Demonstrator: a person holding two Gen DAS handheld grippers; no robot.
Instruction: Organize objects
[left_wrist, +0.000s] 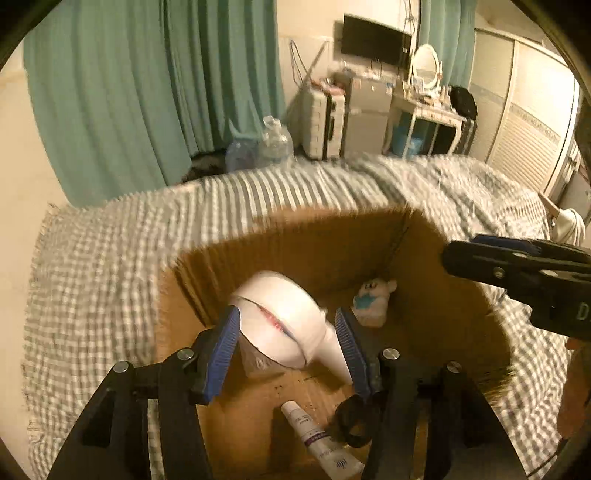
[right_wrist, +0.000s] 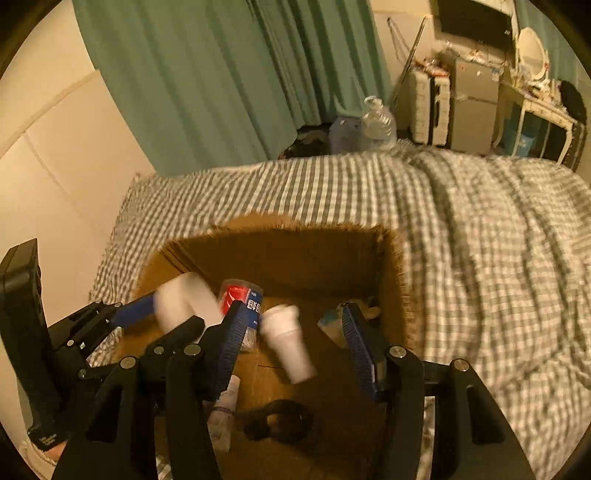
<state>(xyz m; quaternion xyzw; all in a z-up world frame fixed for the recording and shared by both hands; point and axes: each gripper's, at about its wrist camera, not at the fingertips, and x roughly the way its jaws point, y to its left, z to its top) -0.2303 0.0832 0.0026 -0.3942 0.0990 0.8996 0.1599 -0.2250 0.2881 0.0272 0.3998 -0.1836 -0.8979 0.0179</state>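
An open cardboard box (left_wrist: 306, 236) sits on the checked bed cover. My left gripper (left_wrist: 288, 332) is over the box, shut on a white hair dryer (left_wrist: 284, 317); the dryer also shows in the right wrist view (right_wrist: 184, 302). In the box lie a white tube (left_wrist: 317, 439), a black hair tie (left_wrist: 351, 421), a small white and blue plush (left_wrist: 373, 299) and a red and blue can (right_wrist: 240, 295). My right gripper (right_wrist: 291, 332) is open and empty above the box (right_wrist: 295, 254), over the white handle (right_wrist: 288, 339).
The checked bed cover (left_wrist: 110, 258) surrounds the box. Beyond the bed are teal curtains (left_wrist: 129, 92), water bottles (left_wrist: 275, 142), a suitcase (left_wrist: 325, 125) and a dressing table (left_wrist: 428, 107). A wall is at the left (right_wrist: 55, 166).
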